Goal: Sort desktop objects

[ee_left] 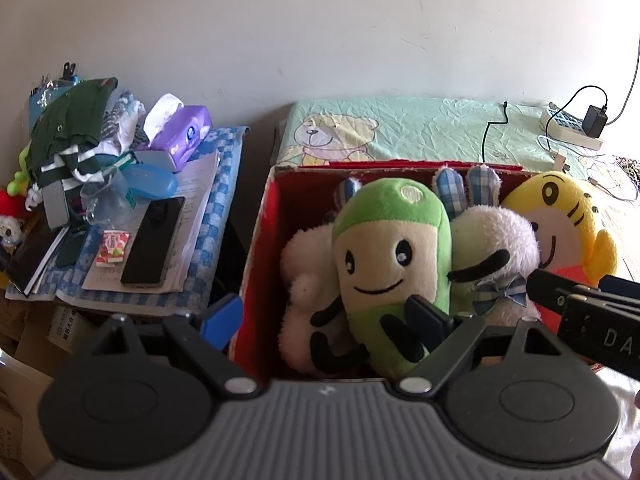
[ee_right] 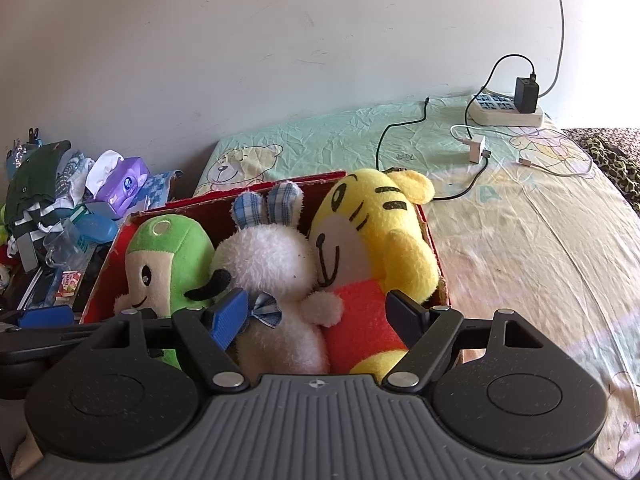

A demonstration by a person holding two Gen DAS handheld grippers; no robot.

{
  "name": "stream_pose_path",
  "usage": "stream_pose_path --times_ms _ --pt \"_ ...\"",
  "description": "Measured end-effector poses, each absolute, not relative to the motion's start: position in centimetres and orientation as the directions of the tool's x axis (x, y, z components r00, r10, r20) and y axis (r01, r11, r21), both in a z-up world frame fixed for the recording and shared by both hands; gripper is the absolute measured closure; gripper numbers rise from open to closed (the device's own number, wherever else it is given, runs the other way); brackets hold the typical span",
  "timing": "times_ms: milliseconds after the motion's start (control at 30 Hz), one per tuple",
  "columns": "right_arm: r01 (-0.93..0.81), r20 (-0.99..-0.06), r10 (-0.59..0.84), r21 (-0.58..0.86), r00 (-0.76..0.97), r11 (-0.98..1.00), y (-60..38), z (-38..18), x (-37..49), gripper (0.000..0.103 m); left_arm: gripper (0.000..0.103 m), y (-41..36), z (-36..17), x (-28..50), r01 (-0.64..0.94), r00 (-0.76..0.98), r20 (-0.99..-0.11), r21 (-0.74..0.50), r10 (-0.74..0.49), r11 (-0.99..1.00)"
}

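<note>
Three plush toys (ee_right: pixel 280 256) sit packed in the red box (ee_right: pixel 104 268); both grippers, left (ee_left: pixel 328 320) and right (ee_right: pixel 316 312), hover spread and empty (far-left clutter (ee_left: pixel 120 200) looks unsorted).

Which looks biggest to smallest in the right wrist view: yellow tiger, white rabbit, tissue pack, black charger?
1. Yellow tiger
2. White rabbit, close to the tiger in size
3. Tissue pack
4. Black charger
The pack and the charger sit farther from the camera, so their true sizes are unsure.
</note>
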State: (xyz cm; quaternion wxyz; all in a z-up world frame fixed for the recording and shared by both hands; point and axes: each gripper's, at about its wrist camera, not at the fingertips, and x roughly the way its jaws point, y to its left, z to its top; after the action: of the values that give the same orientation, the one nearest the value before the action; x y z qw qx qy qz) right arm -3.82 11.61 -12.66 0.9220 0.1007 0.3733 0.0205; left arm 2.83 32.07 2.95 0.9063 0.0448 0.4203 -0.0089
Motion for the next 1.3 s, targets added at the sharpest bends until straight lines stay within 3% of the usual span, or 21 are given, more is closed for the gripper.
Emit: stream_pose_path --times_ms 1300 --pt "0.068 -0.723 0.078 0.170 0.687 0.983 10.4 -13.9 -4.0 0.024 0.015 29.8 1.2 3.1 0.099 0.587 -0.809 0.060 -0.009 0.993"
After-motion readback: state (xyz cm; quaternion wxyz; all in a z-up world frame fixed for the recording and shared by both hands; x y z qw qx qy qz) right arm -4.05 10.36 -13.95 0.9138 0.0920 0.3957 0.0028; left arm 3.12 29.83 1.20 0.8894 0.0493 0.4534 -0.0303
